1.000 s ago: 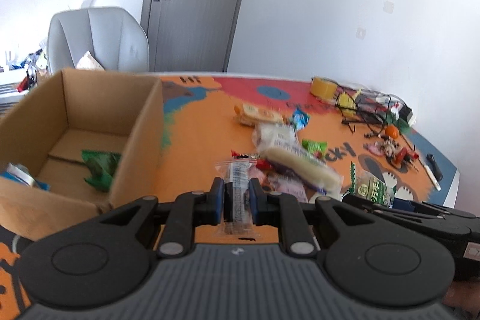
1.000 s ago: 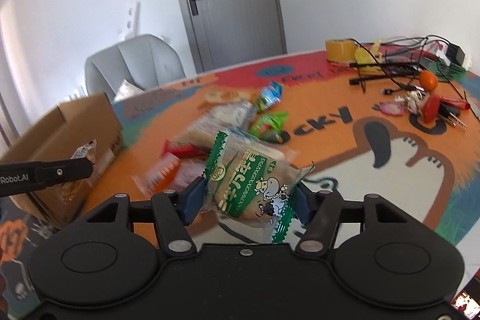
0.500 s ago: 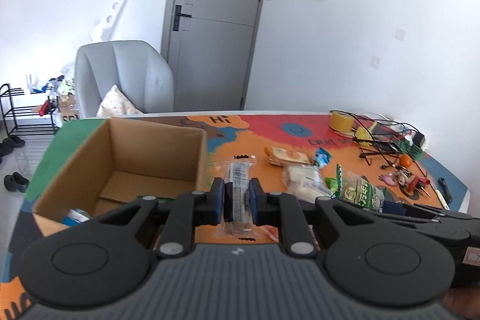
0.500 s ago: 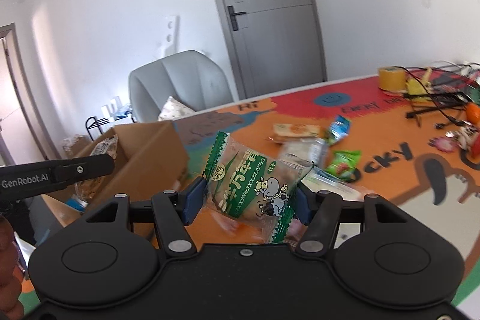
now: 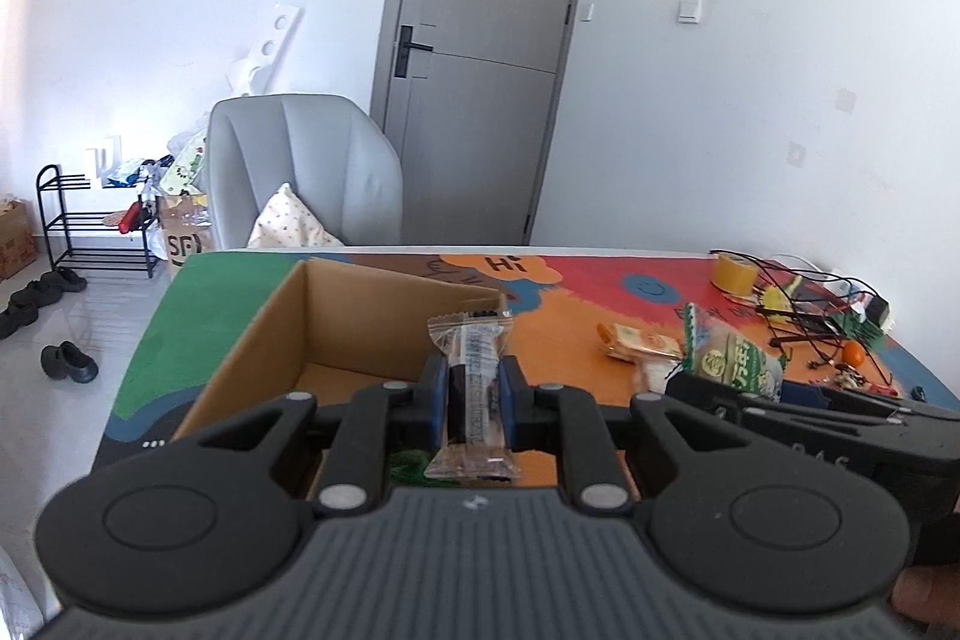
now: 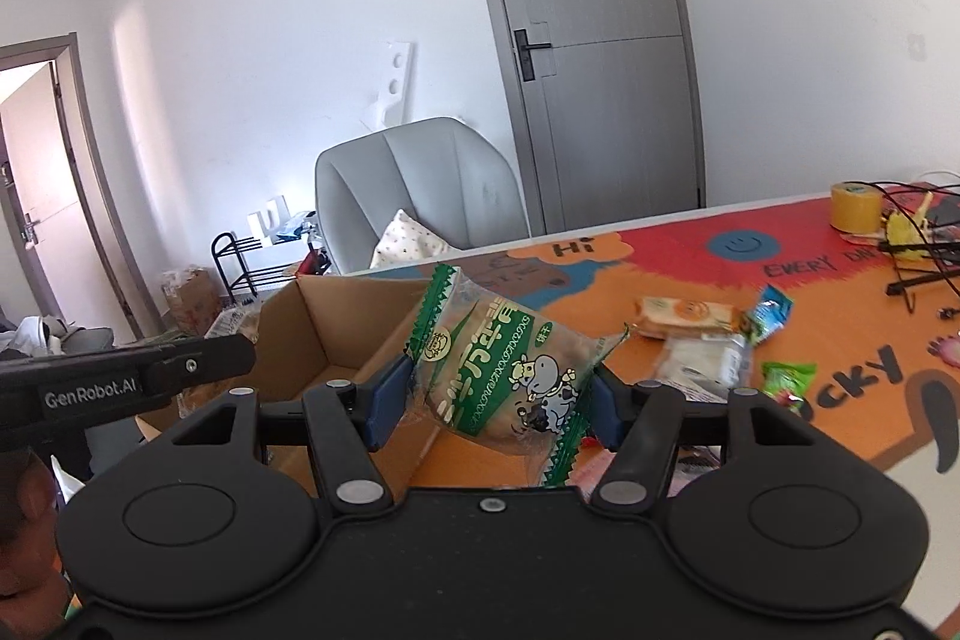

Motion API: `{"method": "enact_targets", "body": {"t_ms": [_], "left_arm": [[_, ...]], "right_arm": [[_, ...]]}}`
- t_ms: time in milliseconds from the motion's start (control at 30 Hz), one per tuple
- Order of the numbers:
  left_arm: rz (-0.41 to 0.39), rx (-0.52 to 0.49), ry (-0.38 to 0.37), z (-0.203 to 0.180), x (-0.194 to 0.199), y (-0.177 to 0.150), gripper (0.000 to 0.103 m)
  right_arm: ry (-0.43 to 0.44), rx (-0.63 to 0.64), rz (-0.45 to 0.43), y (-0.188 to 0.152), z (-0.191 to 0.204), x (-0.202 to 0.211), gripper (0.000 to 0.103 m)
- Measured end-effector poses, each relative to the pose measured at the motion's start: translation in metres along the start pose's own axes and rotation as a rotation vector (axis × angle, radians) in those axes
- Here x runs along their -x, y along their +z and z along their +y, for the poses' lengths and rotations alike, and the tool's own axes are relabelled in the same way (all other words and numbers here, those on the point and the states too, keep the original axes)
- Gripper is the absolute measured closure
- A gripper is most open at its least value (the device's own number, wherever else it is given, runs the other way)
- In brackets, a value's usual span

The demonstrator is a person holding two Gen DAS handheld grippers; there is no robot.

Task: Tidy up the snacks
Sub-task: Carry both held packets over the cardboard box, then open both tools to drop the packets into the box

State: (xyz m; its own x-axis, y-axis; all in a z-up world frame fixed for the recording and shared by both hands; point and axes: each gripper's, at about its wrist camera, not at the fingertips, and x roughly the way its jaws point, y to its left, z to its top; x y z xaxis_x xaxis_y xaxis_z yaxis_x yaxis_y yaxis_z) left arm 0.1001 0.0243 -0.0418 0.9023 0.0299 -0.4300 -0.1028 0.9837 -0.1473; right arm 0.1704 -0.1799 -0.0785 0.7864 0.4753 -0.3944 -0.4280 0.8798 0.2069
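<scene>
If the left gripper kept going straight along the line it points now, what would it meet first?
Probably the cardboard box. The left gripper, shut on a clear-wrapped snack bar, aims down toward the box's open top and right wall. Depth is hard to judge, so it could pass into the opening instead.

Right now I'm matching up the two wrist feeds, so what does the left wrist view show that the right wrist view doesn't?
Only the left wrist view: the left gripper shut on a clear-wrapped snack bar, and shoes on the floor.

Only the right wrist view: an open doorway, and a small green packet.

Both: the cardboard box, the green bread packet in the right gripper, grey chair, yellow tape roll.
</scene>
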Motion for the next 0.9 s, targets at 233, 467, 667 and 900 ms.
{"method": "enact_targets", "body": {"t_ms": [233,467,667,900], "left_arm": [[0.019,0.033,0.02,0.023,-0.017,0.003,0.086],[0.026,0.066,0.034,0.046,-0.031,0.007,0.086],[0.054,0.095,0.065,0.062,-0.039,0.01,0.082],[0.048,0.134,0.083,0.079,-0.028,0.01,0.066]], "right_arm": [[0.019,0.005,-0.019,0.007,0.009,-0.011,0.043],[0.056,-0.009,-0.022,0.013,0.023,-0.026,0.043],[0.088,0.006,-0.006,0.016,0.045,-0.044,0.043],[0.125,0.007,0.02,0.016,0.064,-0.06,0.043]]}}
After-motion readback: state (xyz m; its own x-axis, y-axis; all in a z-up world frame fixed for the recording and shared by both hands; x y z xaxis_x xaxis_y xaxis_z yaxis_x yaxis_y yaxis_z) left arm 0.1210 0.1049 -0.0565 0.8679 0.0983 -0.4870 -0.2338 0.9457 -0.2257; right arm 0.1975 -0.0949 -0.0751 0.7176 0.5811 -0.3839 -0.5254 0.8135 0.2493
